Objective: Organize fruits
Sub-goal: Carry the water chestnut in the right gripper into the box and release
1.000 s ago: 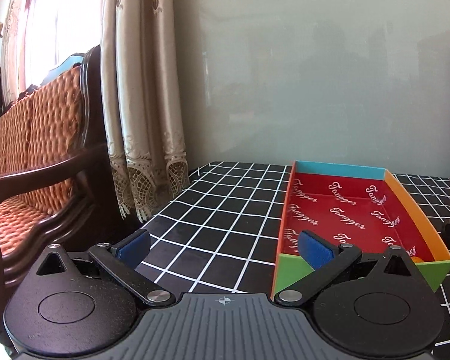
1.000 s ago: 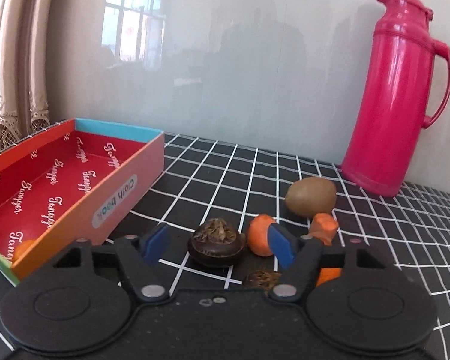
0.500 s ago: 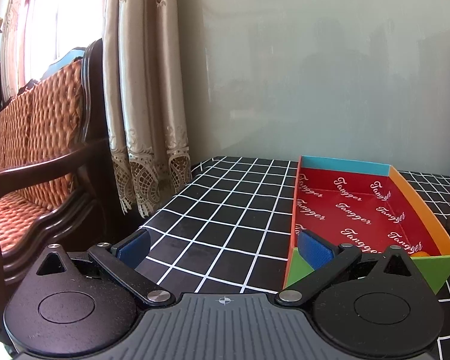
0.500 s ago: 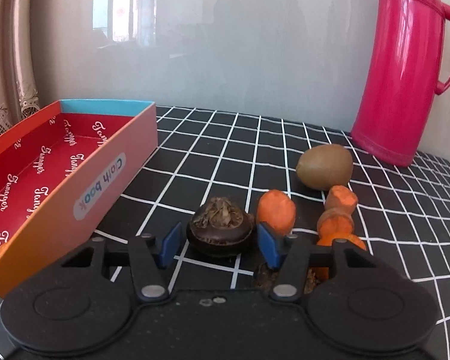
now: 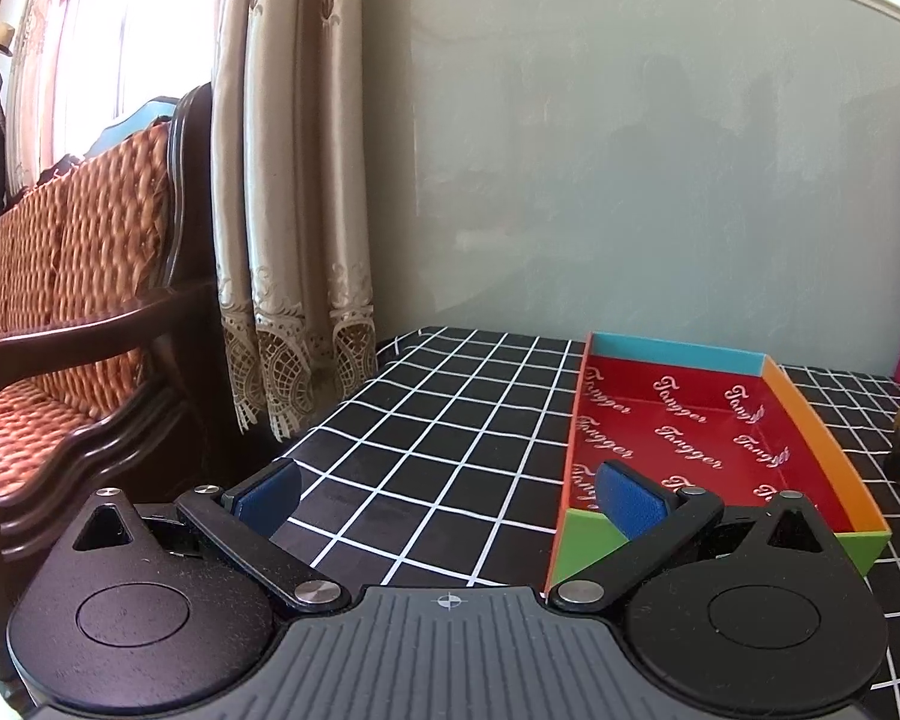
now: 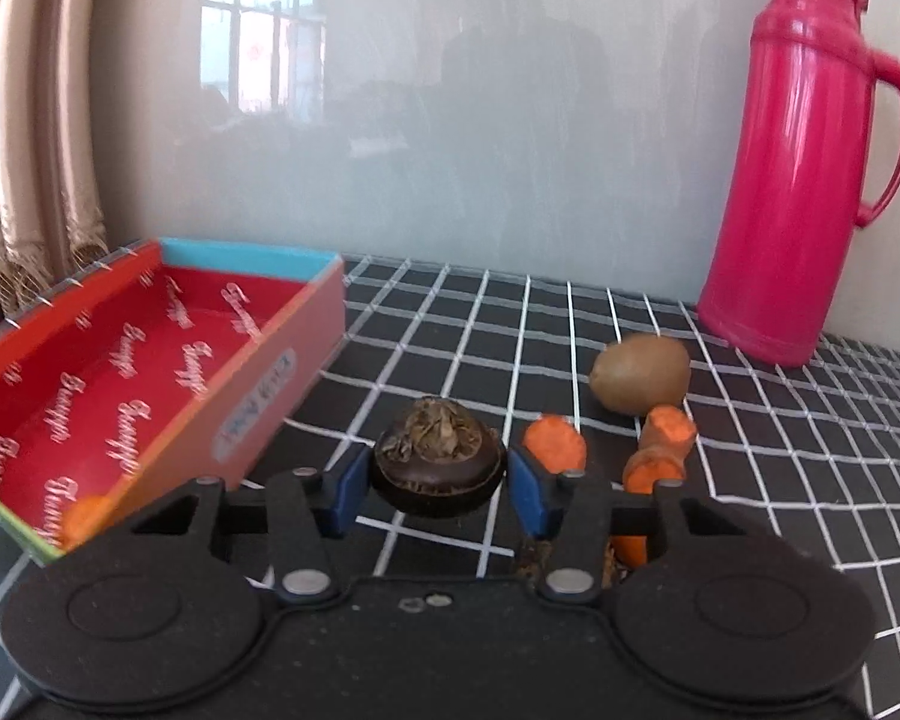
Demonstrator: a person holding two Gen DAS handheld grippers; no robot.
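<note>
Right gripper (image 6: pixel 438 483): its blue pads are pressing both sides of the dark brown water chestnut (image 6: pixel 439 463), jaws narrowed onto it.
Left gripper (image 5: pixel 447 495): jaws are standing wide apart with nothing between them, hovering over the checked tablecloth (image 5: pixel 438 438) at the near left corner of the tray.
Water chestnut: sitting between the right pads just beside the tray's long wall; whether it is touching the cloth I cannot tell.
Tray (image 6: pixel 270 387): a red-lined cardboard box with orange, blue and green walls, lying on the cloth; one orange piece (image 6: pixel 84 519) is lying in its near corner.
Carrot pieces (image 6: pixel 555 441): lying on the cloth right of the chestnut, more behind the right finger.
Kiwi (image 6: pixel 641 373): resting beyond the carrots, near the pink thermos (image 6: pixel 801 174).
Left side: curtain (image 5: pixel 294 192) and a wooden sofa (image 5: pixel 78 324) are standing beside the table.
</note>
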